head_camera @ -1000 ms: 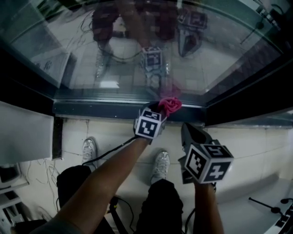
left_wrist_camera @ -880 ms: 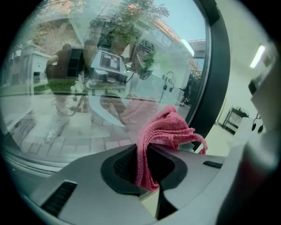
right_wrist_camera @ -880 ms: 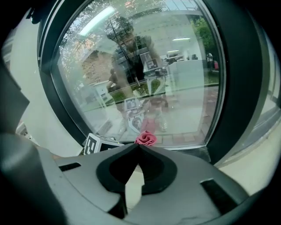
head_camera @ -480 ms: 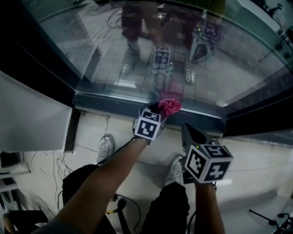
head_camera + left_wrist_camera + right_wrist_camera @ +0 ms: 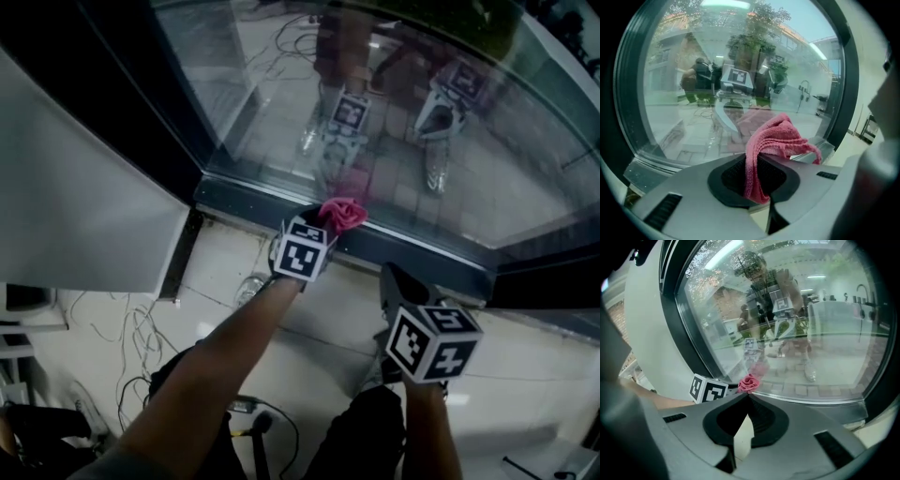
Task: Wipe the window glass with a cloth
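Observation:
A crumpled pink cloth [image 5: 342, 215] sticks out of my left gripper [image 5: 328, 227], which is shut on it just in front of the window's dark bottom frame [image 5: 422, 251]. In the left gripper view the cloth [image 5: 776, 145] hangs over the closed jaws of the left gripper [image 5: 757, 182], with the window glass [image 5: 693, 108] close ahead. My right gripper [image 5: 398, 281] is held lower right, back from the glass [image 5: 403, 112]. Its own view shows the right gripper [image 5: 747, 400] shut and empty, and the cloth [image 5: 749, 382] beyond it against the glass [image 5: 820, 333].
A white panel [image 5: 75, 206] fills the left side beside the dark vertical window frame [image 5: 159, 84]. Cables [image 5: 131, 337] lie on the tiled floor [image 5: 309, 309] below. The glass reflects the person and both grippers.
The head view has swung left, so the window slants to the right and the white panel looks larger. Both grippers keep their places; the cloth stays by the bottom frame.

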Tool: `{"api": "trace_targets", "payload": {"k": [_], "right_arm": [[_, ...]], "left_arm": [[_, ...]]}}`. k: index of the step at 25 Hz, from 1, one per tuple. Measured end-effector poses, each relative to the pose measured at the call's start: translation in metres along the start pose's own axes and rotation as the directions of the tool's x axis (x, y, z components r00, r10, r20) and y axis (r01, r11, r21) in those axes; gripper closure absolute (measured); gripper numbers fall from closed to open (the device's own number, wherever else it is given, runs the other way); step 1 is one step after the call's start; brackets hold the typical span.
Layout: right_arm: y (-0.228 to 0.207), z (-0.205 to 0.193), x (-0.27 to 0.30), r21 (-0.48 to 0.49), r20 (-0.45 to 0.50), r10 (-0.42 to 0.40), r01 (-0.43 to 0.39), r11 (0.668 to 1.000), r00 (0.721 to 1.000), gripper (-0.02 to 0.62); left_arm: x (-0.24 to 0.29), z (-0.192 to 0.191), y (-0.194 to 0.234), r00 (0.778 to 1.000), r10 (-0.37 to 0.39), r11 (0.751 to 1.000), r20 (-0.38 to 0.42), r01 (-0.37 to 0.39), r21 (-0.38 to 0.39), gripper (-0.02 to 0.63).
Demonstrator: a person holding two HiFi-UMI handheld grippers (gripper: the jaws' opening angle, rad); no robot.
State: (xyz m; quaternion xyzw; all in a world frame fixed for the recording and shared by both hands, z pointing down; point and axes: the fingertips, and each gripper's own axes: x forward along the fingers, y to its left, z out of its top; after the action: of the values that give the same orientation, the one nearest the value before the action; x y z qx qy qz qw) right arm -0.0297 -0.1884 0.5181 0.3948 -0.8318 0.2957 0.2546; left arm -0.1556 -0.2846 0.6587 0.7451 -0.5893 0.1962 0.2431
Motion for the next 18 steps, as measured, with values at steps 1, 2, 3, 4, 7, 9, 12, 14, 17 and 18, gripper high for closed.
{"api": "trace_targets", "payload": {"k": [1, 2, 3, 4, 7, 9, 12, 14, 17, 18], "right_arm": [[0.005, 0.001, 0.005, -0.004, -0.001, 0.007, -0.007, 1.000, 1.000, 0.603], [0.010, 0.001, 0.009, -0.008, -0.003, 0.013, -0.013, 1.000, 1.000, 0.603], [0.015, 0.001, 0.013, -0.012, -0.004, 0.019, -0.019, 1.000, 1.000, 0.603], [0.020, 0.001, 0.018, -0.016, -0.007, 0.024, -0.024, 1.000, 1.000, 0.603], [0.036, 0.000, 0.032, -0.031, -0.020, 0.039, -0.039, 0.999, 0.999, 0.603], [0.047, -0.001, 0.041, -0.040, -0.030, 0.049, -0.050, 0.998, 0.998, 0.603], [0.061, -0.001, 0.052, -0.053, -0.040, 0.063, -0.065, 0.996, 0.997, 0.603], [0.071, 0.000, 0.059, -0.062, -0.044, 0.075, -0.078, 0.995, 0.996, 0.603], [0.082, 0.001, 0.069, -0.073, -0.049, 0.091, -0.094, 0.993, 0.995, 0.603], [0.084, 0.001, 0.072, -0.076, -0.051, 0.095, -0.099, 0.992, 0.994, 0.603]], "left_arm": [[-0.002, -0.001, 0.010, 1.000, 0.010, 1.000, -0.002, -0.010, 0.002, 0.554], [-0.005, -0.002, 0.018, 1.000, 0.019, 1.000, -0.002, -0.019, 0.003, 0.554], [-0.007, -0.004, 0.026, 1.000, 0.027, 1.000, -0.002, -0.027, 0.002, 0.554], [-0.010, -0.005, 0.034, 0.999, 0.036, 0.999, 0.000, -0.036, -0.004, 0.554], [-0.017, -0.008, 0.061, 0.998, 0.066, 0.997, 0.006, -0.066, -0.034, 0.554], [-0.022, -0.009, 0.079, 0.996, 0.085, 0.995, 0.010, -0.084, -0.048, 0.554], [-0.032, -0.011, 0.105, 0.994, 0.112, 0.992, 0.016, -0.111, -0.054, 0.554], [-0.039, -0.012, 0.125, 0.990, 0.139, 0.989, 0.017, -0.138, -0.060, 0.554], [-0.049, -0.016, 0.158, 0.982, 0.187, 0.979, 0.017, -0.185, -0.084, 0.554], [-0.052, -0.017, 0.167, 0.980, 0.200, 0.976, 0.017, -0.198, -0.094, 0.554]]}}
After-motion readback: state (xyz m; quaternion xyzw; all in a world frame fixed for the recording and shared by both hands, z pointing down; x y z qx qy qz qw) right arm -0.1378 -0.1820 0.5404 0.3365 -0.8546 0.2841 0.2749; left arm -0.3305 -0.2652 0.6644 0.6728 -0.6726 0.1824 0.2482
